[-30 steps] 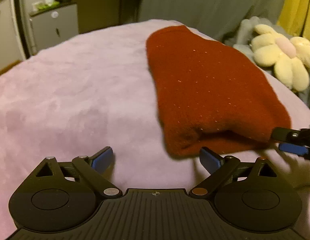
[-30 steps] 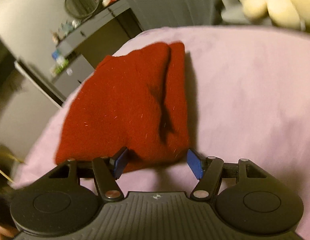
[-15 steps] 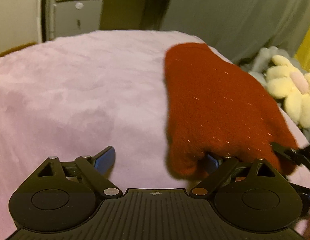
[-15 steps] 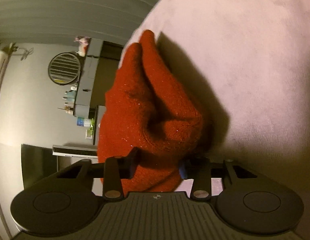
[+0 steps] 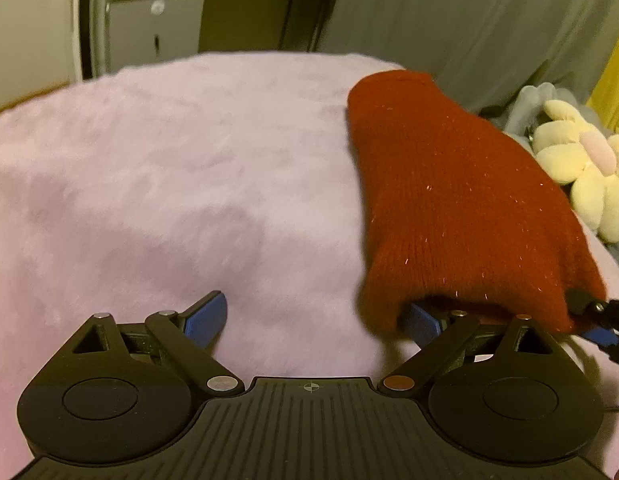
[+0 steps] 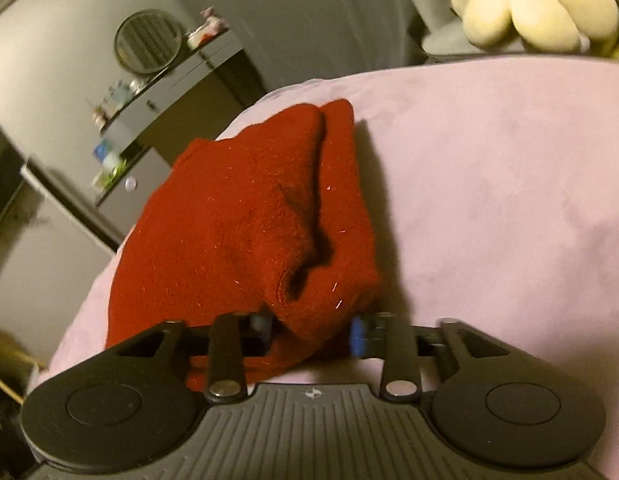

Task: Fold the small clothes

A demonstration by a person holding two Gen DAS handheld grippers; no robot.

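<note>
1. Two grippers are at the near end of the red knit garment (image 5: pixel 461 200), which lies folded on the pink fleece blanket (image 5: pixel 169 180) of the bed.
2. Your left gripper (image 5: pixel 315 318) has its fingers spread wide; the right-hand blue pad (image 5: pixel 419 326) is tucked under the garment's near edge, the other rests over bare blanket.
3. Your right gripper (image 6: pixel 311 330) has its fingers pinched on the garment's near corner, with red cloth bunched between the pads.
4. From the right wrist view, a fold seam runs lengthwise down the garment (image 6: pixel 249 220).
5. Beyond the bed sits a cream flower-shaped cushion (image 6: pixel 529 4).
</note>
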